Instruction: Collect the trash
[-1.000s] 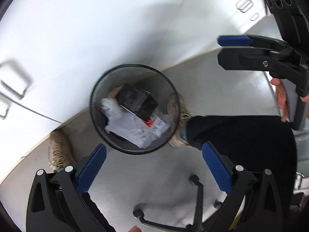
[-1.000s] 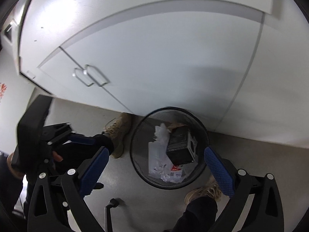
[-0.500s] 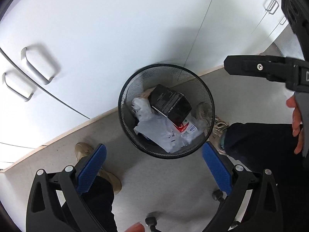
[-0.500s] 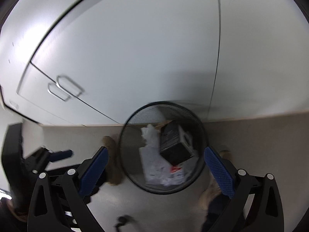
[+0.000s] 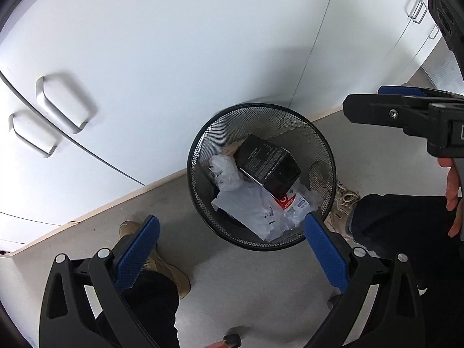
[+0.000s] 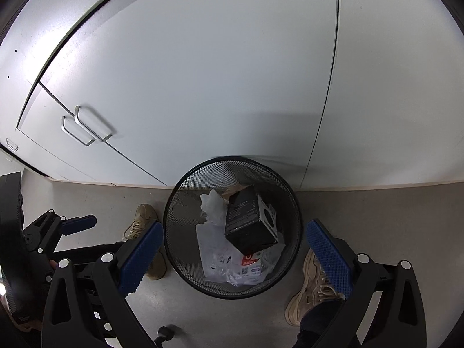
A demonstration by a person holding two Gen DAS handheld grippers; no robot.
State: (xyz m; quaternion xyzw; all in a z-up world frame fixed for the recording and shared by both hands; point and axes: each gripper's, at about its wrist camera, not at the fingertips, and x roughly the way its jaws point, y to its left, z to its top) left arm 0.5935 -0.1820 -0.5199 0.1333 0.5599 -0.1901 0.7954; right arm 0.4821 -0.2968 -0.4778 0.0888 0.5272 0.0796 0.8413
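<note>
Now both grippers hang above the wire bin (image 5: 324,156), the left gripper (image 5: 232,249) and the right gripper (image 6: 233,249) each wide open and holding nothing. The trash lies inside the bin, straight below them: the black box (image 6: 249,223) sits tilted on the white plastic bag (image 5: 255,203). Neither gripper looks clearly nearer to the bin, I think.

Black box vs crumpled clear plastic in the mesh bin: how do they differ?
The black box is rigid, opaque and printed with small text; the crumpled clear plastic is limp, translucent and shapeless. The box lies tilted on top of the white printed packaging; the plastic is bunched beside the box, toward the cabinet side. Both sit inside the mesh bin, and neither claw holds either one.
</note>
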